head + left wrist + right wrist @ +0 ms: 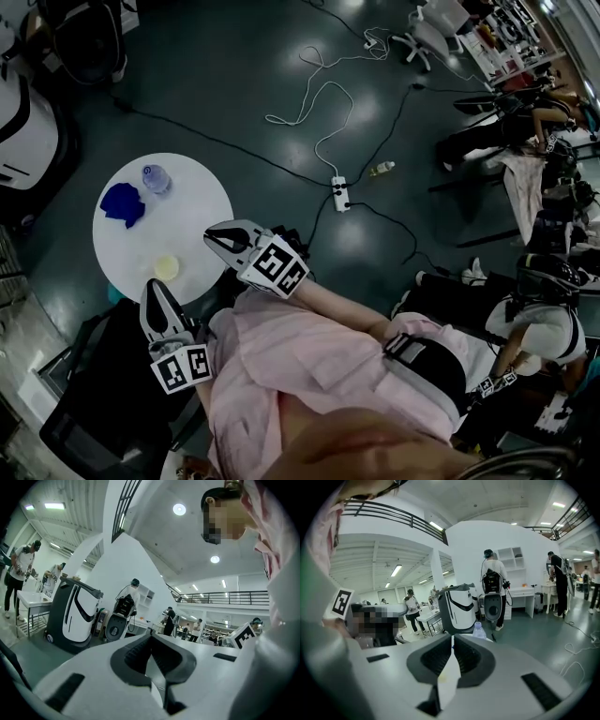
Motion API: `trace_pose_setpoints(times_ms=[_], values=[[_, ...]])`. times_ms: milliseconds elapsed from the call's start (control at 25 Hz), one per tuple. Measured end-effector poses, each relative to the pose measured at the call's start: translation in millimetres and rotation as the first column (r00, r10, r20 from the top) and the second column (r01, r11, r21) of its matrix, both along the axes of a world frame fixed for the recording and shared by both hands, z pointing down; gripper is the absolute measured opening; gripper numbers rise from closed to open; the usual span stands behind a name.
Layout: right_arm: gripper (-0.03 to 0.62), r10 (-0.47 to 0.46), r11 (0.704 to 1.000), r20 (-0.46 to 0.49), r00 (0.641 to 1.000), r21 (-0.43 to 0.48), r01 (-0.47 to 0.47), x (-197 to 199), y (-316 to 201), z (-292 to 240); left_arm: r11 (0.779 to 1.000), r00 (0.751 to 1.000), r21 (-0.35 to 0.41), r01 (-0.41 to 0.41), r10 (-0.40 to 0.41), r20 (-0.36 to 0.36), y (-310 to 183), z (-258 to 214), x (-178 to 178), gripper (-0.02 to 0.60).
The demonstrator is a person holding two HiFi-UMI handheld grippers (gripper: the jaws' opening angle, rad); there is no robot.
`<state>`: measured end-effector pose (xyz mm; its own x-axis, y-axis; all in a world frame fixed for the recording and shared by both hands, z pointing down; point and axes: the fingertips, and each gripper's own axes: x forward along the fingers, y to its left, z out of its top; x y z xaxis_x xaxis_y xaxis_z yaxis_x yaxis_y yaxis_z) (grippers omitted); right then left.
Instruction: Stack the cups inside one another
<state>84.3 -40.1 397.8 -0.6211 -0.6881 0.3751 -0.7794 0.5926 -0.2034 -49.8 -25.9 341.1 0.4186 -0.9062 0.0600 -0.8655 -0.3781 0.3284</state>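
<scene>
My left tongs (153, 285) and right tongs (208, 234) are both closed on nothing. Between their tips, on the round white worktop (202, 202), a pale yellow cup (167, 267) stands upright, its long axis vertical. Beyond it lie a dark blue object (124, 202) of unclear shape and a clear plastic bottle (156, 178).

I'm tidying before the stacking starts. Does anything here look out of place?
What looks like a small bottle lies on the floor beside the power strip, away from the round table. Loose cables trail around it. Nothing on the table looks spilled.
</scene>
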Motion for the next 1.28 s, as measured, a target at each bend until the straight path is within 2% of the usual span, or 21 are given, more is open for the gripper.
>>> trace_pose_setpoints(times_ms=[360, 840, 1080, 1280], values=[[0.037, -0.008, 0.999, -0.046, 0.999, 0.034, 0.010, -22.9, -15.6, -28.2, 0.997, 0.998, 0.037, 0.063, -0.063, -0.005, -12.0, -25.4, -38.0, 0.015], [0.037, -0.198, 0.976, -0.214, 0.957, 0.044, 0.212, -92.1, -7.4, -12.2, 0.993, 0.992, -0.008, 0.121, -0.121, 0.027, -7.2, -16.8, -71.9, 0.015], [0.037, -0.271, 0.957, -0.225, 0.936, 0.040, 0.287, -117.5, 3.4, -11.7, 0.992, 0.992, -0.027, 0.121, -0.120, 0.037, -6.9, -15.6, -78.1, 0.015], [0.037, -0.298, 0.948, -0.228, 0.927, 0.044, 0.316, -126.3, 9.5, -12.4, 0.993, 0.992, -0.018, 0.120, -0.120, 0.036, -3.7, -17.4, -79.8, 0.015]])
